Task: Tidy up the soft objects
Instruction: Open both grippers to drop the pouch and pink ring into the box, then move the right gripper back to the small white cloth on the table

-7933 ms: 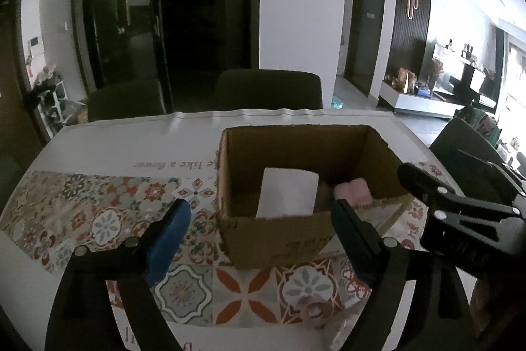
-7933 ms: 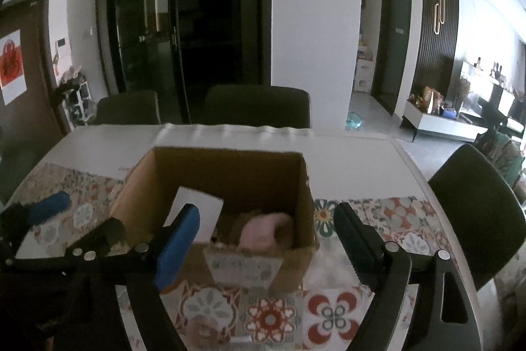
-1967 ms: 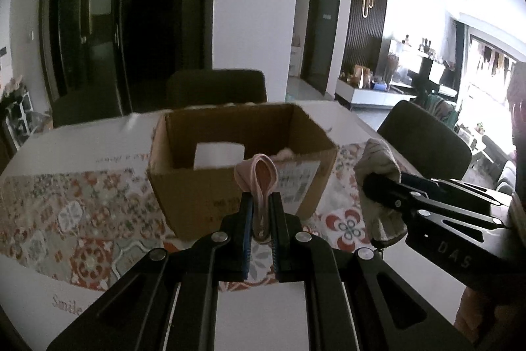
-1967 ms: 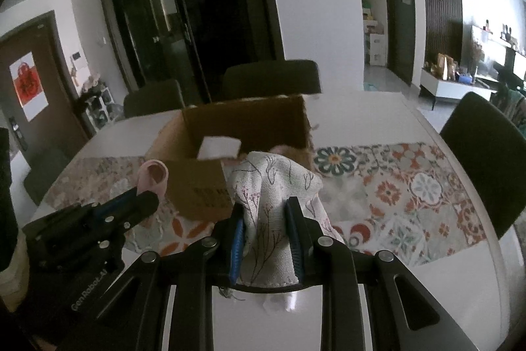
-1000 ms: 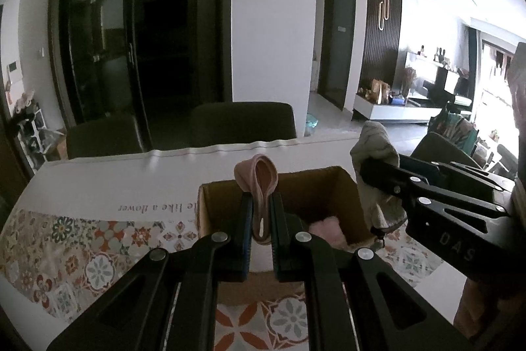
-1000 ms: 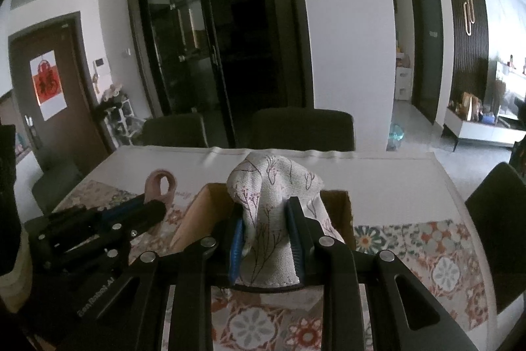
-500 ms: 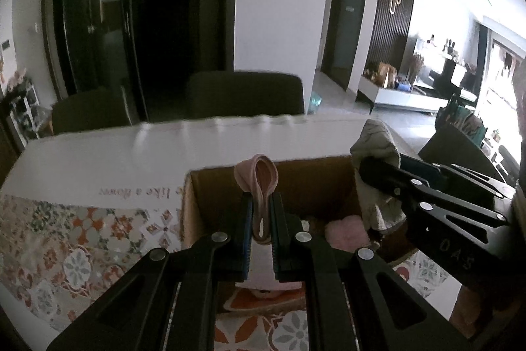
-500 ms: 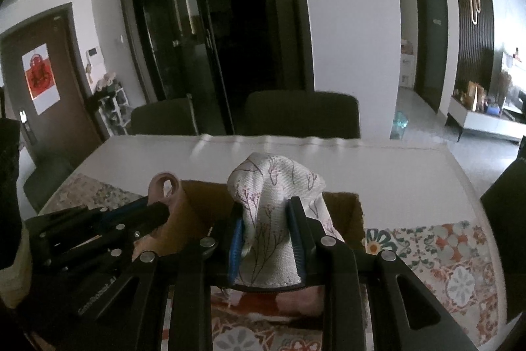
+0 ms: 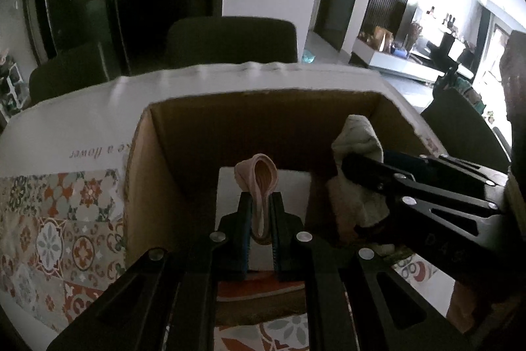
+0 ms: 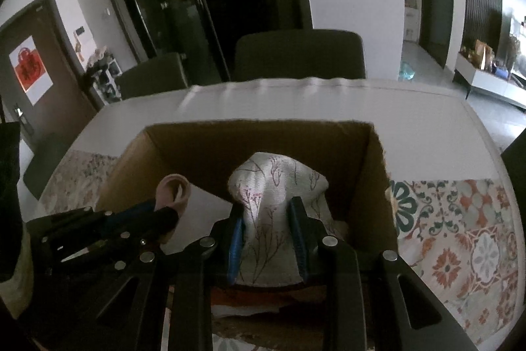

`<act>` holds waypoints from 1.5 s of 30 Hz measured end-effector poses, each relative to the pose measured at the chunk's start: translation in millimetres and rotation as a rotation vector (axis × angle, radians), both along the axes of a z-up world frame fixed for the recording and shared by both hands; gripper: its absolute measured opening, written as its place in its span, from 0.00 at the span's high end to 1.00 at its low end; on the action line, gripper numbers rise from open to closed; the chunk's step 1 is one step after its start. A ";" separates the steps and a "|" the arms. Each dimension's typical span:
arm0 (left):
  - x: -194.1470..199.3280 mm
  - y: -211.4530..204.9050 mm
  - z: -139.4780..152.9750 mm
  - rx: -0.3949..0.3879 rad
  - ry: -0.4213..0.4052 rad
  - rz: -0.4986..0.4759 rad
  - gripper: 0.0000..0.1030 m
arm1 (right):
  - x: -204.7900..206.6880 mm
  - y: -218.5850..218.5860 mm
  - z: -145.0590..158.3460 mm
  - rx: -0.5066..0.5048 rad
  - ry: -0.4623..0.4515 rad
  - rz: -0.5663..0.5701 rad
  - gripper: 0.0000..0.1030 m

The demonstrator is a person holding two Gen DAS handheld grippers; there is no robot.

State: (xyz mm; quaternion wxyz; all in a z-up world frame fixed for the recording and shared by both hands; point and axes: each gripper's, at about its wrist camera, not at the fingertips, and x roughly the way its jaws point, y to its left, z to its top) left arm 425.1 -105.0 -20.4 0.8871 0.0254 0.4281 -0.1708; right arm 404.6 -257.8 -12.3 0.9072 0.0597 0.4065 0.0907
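Both grippers have dropped from above the cardboard box [image 10: 203,150] to right inside its mouth, so this looks like the drop-off. The right gripper [image 10: 268,236] is opening, but the floral cloth [image 10: 279,186] is still bunched between its pads. The left gripper [image 9: 261,231] stays clamped on the pink sock [image 9: 259,183]. Both angle steeply down, side by side.

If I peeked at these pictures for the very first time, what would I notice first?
Probably the big brown cardboard box on the patterned tablecloth, open at the top. Right over it the right gripper carries a bunched white cloth with a twig print; its jaws are opening, the cloth between them. Beside it, the left gripper pinches a small pink soft loop above a white folded thing in the box.
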 end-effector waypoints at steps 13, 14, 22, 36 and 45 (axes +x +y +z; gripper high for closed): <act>-18.1 11.3 25.6 0.002 -0.079 0.057 0.54 | -7.0 -2.7 20.6 0.014 -0.066 -0.018 0.51; -21.7 13.7 30.0 0.006 -0.100 0.079 0.54 | -8.8 -3.6 23.9 0.009 -0.075 -0.032 0.51; -66.5 29.0 57.1 0.007 -0.232 0.170 0.47 | -51.3 -1.0 47.7 -0.079 -0.148 -0.119 0.51; -144.5 44.7 68.8 -0.009 -0.299 0.208 0.34 | -138.2 10.5 62.1 -0.122 -0.234 -0.137 0.51; -183.0 44.1 48.6 0.020 -0.279 0.220 0.26 | -173.7 8.9 41.0 -0.152 -0.213 -0.178 0.51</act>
